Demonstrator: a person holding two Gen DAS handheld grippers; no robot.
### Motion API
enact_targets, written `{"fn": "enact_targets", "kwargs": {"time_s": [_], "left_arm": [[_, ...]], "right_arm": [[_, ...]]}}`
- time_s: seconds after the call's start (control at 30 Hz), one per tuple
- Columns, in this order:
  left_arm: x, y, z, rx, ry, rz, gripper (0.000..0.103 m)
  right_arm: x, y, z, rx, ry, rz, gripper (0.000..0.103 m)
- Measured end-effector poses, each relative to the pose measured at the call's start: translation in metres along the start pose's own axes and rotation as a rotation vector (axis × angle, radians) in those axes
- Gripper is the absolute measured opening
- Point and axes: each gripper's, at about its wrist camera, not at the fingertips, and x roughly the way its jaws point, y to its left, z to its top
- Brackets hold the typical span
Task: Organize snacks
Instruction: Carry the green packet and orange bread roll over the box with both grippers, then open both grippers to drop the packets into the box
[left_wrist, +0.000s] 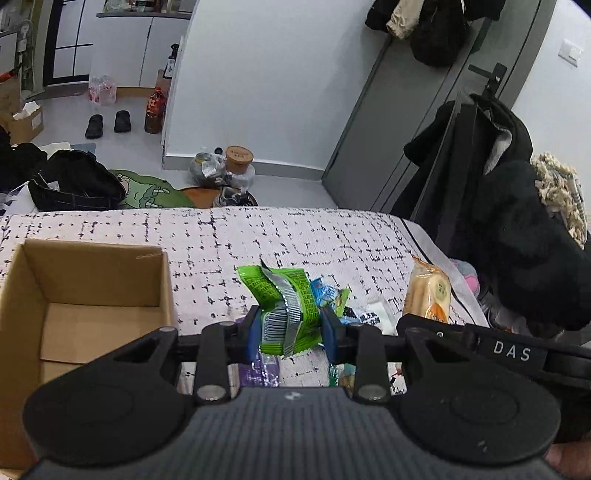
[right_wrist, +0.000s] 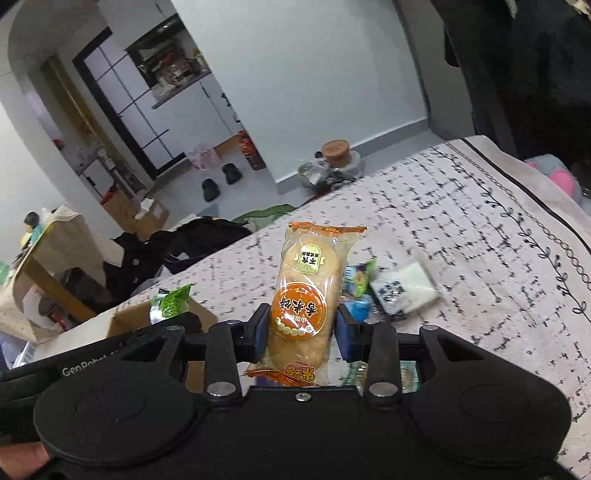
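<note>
The left gripper has its jaws pinching a crumpled green foil snack packet across its middle, and the right gripper has its jaws pressed on the sides of a clear-wrapped orange-labelled rice cracker pack, which stands upright between the blue pads. Both holds look shallow on slick film, so either packet could slide out or swing if a hand tilts sharply. The cracker pack is long and top-heavy above the pads, and squeezing harder might crush what is inside. The open brown cardboard box sits to the left on the patterned white bedspread, just beside the left gripper. Reaching it with the right hand probably means crossing over the left, risking a knock. More loose packets, including a small white sachet, lie on the bed below and could be brushed off its edge.
</note>
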Motion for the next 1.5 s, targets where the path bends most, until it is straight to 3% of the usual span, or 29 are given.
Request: {"fn": "enact_targets", "kwargs": {"time_s": [1.1, 1.5], "left_arm": [[-0.078, 0.095, 0.004, -0.095, -0.108, 0.122, 0.033], [-0.087, 0.138, -0.006, -0.136, -0.099, 0.179, 0.033]], "right_arm": [[0.015, 0.101, -0.024, -0.129, 0.016, 0.176, 0.036], [0.029, 0.135, -0.037, -0.183, 0.056, 0.226, 0.036]]}}
